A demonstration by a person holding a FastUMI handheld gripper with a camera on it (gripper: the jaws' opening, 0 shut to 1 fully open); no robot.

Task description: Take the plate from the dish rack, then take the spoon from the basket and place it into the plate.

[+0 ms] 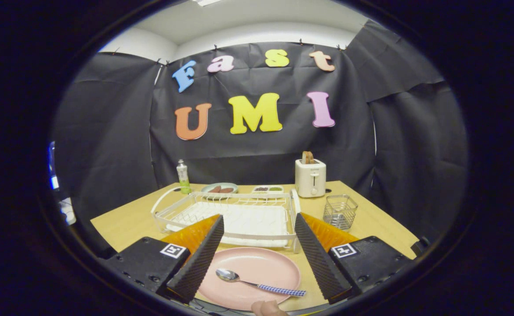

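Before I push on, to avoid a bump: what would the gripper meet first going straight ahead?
Probably the dish rack: its near rail sits just beyond the open gripper, past the pink plate holding the spoon. Depth is hard to judge.

The spoon (257, 283) lies on the plate (257, 263), between the parted claw (257, 256) fingers; behind the plate stands the dish rack (228, 215), the basket (339, 212) to the rack's right.

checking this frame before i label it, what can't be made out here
- Pink plate, gripper view: its left and right edges sit behind the open gripper's fingers.
- Small divided tray and far plate: the dish rack cuts off their near sides; the food is too small to name.
- Wire basket: too small to tell whether anything lies inside.
- Spoon: lies across the pink plate, fully visible.
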